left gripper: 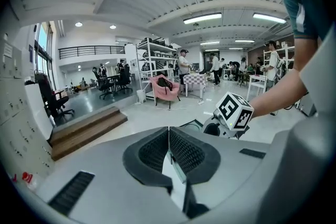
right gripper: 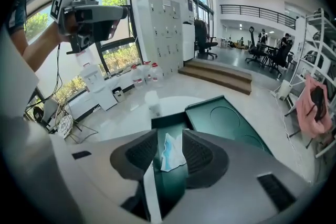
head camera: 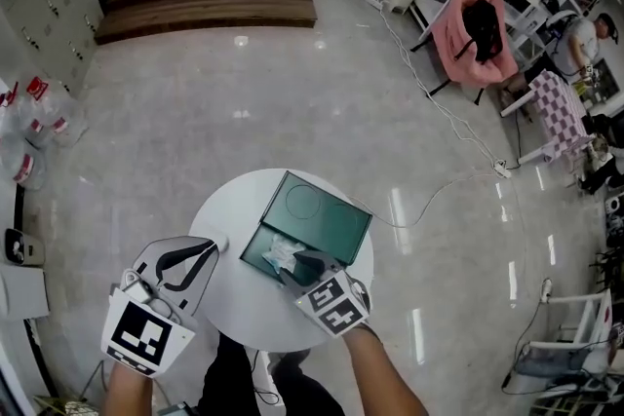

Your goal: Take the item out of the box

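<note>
On the round white table [head camera: 234,317], the open green box [head camera: 331,219] holds a white-and-blue item [right gripper: 170,152] lying between the spread jaws of the right gripper [head camera: 300,268], long side running along them, while the clenched left gripper [head camera: 205,253] hangs farther left.

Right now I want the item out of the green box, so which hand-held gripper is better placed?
Right. The right hand-held gripper is over the open green box, jaws apart around the white item. The left hand-held gripper is shut, away from the box.
</note>
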